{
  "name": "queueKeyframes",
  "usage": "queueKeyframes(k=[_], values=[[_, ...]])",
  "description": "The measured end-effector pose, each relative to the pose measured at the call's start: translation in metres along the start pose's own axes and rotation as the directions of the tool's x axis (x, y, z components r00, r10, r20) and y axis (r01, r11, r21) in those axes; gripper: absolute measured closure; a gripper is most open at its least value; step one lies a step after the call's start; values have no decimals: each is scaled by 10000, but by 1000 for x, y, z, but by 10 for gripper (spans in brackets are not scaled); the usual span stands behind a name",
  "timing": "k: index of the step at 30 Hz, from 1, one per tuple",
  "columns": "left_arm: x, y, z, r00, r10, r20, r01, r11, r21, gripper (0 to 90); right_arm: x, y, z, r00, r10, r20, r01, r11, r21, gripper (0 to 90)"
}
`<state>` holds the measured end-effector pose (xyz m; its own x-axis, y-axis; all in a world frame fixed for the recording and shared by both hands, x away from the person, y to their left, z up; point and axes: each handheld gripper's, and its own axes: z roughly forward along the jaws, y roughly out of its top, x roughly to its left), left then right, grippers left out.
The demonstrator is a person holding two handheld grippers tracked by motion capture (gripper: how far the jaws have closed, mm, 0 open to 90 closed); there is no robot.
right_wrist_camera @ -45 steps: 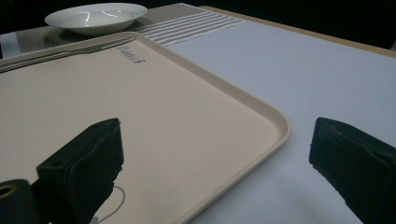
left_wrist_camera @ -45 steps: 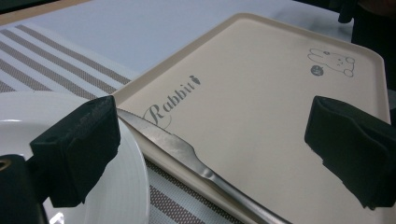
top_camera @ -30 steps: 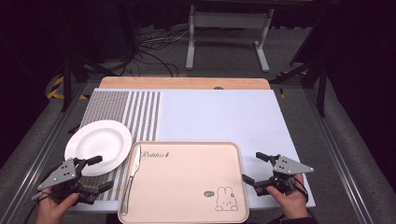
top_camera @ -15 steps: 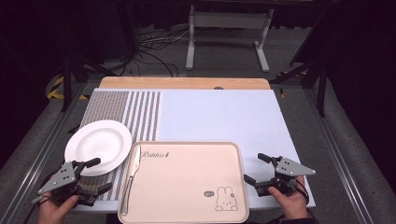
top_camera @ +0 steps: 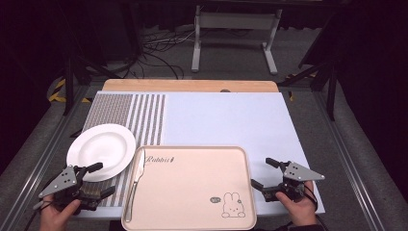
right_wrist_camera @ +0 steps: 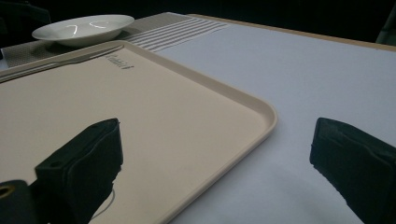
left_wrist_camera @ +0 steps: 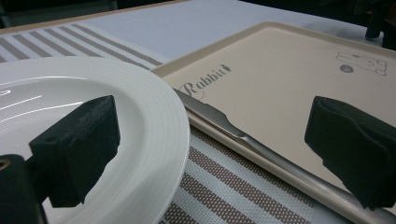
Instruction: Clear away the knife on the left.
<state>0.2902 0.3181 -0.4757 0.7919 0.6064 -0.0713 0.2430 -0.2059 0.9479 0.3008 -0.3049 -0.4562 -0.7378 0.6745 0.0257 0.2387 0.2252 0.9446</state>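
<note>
A white plate [top_camera: 101,151] rests on the striped mat at the near left. Beside it lies a beige tray [top_camera: 192,192] printed with "Rabbit" and a bunny, with a metal knife [top_camera: 136,178] along its left rim. My left gripper [top_camera: 102,179] is open, one jaw over the plate's near rim [left_wrist_camera: 154,140], the other over the knife [left_wrist_camera: 261,149] and the tray [left_wrist_camera: 289,79]. My right gripper [top_camera: 262,173] is open at the tray's right edge, one jaw above the tray [right_wrist_camera: 140,102], the other over the white mat. Both hold nothing.
A brown-and-white striped mat [top_camera: 144,115] covers the table's left side, and a plain pale mat [top_camera: 226,120] covers the rest. The wooden table edge [top_camera: 192,85] runs along the back. A metal stand [top_camera: 235,29] and cables sit on the floor behind.
Both grippers have shifted only a little near the table's front edge. The plate, tray and knife have not moved.
</note>
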Motion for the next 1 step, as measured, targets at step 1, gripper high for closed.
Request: queueKeyframes(k=[1], values=[[0,0,0,10000,0,0,0,10000,0,43,0,0,0,10000,0,0,0,10000,0,34]])
